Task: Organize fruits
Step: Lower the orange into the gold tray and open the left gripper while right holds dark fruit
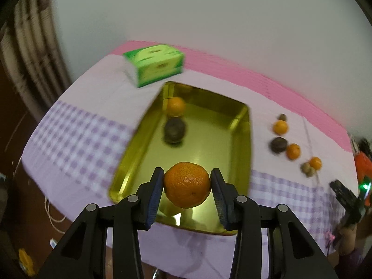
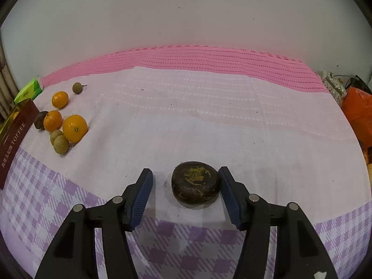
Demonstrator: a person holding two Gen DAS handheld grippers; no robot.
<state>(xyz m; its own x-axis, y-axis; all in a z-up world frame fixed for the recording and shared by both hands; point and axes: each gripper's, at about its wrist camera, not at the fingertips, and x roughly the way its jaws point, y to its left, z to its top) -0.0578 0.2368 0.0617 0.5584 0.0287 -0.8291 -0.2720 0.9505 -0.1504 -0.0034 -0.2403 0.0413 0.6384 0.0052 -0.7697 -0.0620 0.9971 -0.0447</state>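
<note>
left claw (image 1: 187, 183): clamped on mandarin (image 1: 187, 184), lower centre, over gold tray (image 1: 244, 139) near end
right claw (image 2: 185, 186): jaws opening, dark fruit (image 2: 195, 184) between, against right pad, nothing gripped

Motion blur softens the green box (image 1: 154, 64) and the gold tray (image 1: 241, 144), so the box's print cannot be read; the dark fruit (image 1: 174, 129) inside the tray is smeared, its kind unclear; the small brownish fruits (image 1: 308, 169) on the cloth are too blurred to tell apart. The right gripper (image 1: 346, 198) is cut off by the left wrist view's edge, its jaws hidden. In the right wrist view only the tray's dark lettered side (image 2: 16, 144) shows, its contents hidden; the orange bag (image 2: 359, 116), perhaps plastic, is cropped at the frame's edge.
</note>
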